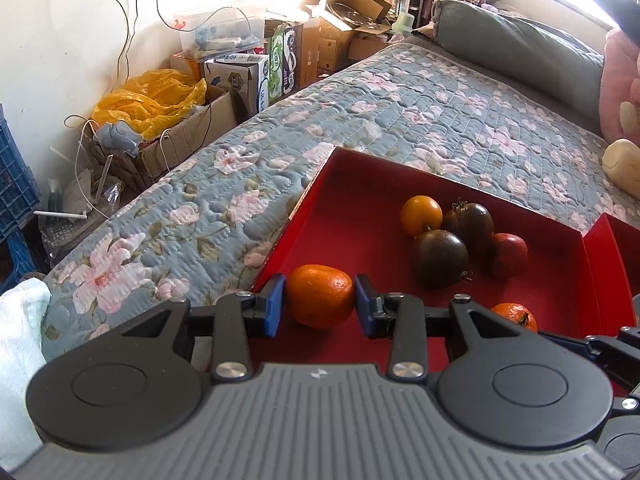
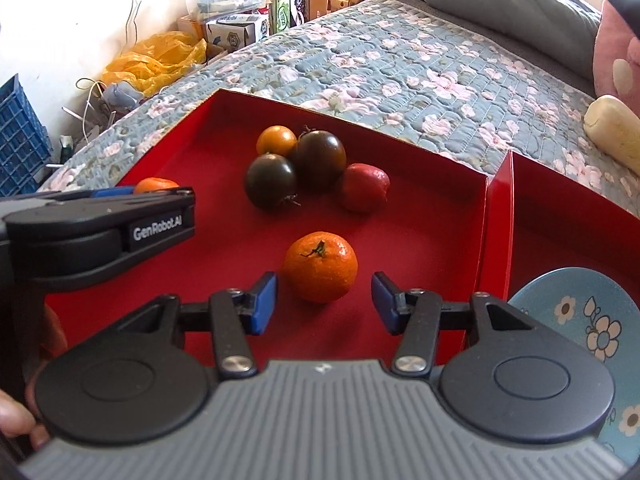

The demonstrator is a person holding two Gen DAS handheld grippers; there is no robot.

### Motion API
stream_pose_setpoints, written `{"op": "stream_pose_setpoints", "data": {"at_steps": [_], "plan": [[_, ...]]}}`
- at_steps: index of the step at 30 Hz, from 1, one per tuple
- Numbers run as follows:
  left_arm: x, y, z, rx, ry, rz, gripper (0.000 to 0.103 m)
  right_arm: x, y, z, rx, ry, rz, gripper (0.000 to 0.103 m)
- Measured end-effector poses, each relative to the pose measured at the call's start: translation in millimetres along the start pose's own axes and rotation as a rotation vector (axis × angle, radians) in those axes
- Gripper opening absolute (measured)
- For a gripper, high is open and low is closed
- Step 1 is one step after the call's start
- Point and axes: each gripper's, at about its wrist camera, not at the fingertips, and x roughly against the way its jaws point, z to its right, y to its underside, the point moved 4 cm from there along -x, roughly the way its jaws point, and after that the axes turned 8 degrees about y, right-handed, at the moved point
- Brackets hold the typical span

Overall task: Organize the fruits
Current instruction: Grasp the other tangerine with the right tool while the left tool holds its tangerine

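A red tray (image 1: 344,208) lies on the bed and holds the fruit. My left gripper (image 1: 320,304) is shut on a tangerine (image 1: 320,300), with a blue pad pressed on each side, at the tray's near left corner. My right gripper (image 2: 324,304) stands open. A second tangerine (image 2: 320,266) sits stem up on the tray floor just ahead of its fingertips, with a gap at each pad. Farther back cluster a yellow tomato (image 2: 276,140), two dark tomatoes (image 2: 322,158) and a red fruit (image 2: 364,186). The left gripper's black body (image 2: 100,220) crosses the right wrist view at the left.
A second red tray (image 2: 560,216) adjoins on the right, with a blue flowered plate (image 2: 580,320) in it. The floral quilt (image 1: 400,120) spreads beyond; a cream object (image 2: 616,136) and pillows lie far right. Boxes and a yellow bag (image 1: 152,100) crowd the floor on the left.
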Motion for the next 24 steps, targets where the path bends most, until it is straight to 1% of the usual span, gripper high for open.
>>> {"op": "stream_pose_setpoints", "data": {"at_steps": [1, 2, 8, 15, 24], "plan": [[0.1, 0.1, -0.2, -0.003, 0.002, 0.000, 0.043, -1.4, 0.5, -0.4, -0.007, -0.009, -0.001, 0.042], [0.4, 0.0, -0.4, -0.005, 0.005, -0.001, 0.043, -1.6, 1.0, -0.5, -0.021, -0.023, 0.001, 0.042], [2.6, 1.3, -1.3, -0.022, 0.021, -0.008, 0.043, 4.9, 4.3, 0.9, -0.044, -0.012, 0.014, 0.041], [10.5, 5.3, 1.6, -0.043, 0.047, -0.010, 0.043, 39.1, 18.6, 5.3, -0.099, -0.004, 0.077, 0.041], [26.6, 13.0, 7.7, -0.080, 0.087, -0.002, 0.043, 73.3, 37.7, 3.4, -0.084, -0.001, 0.120, 0.041]]}}
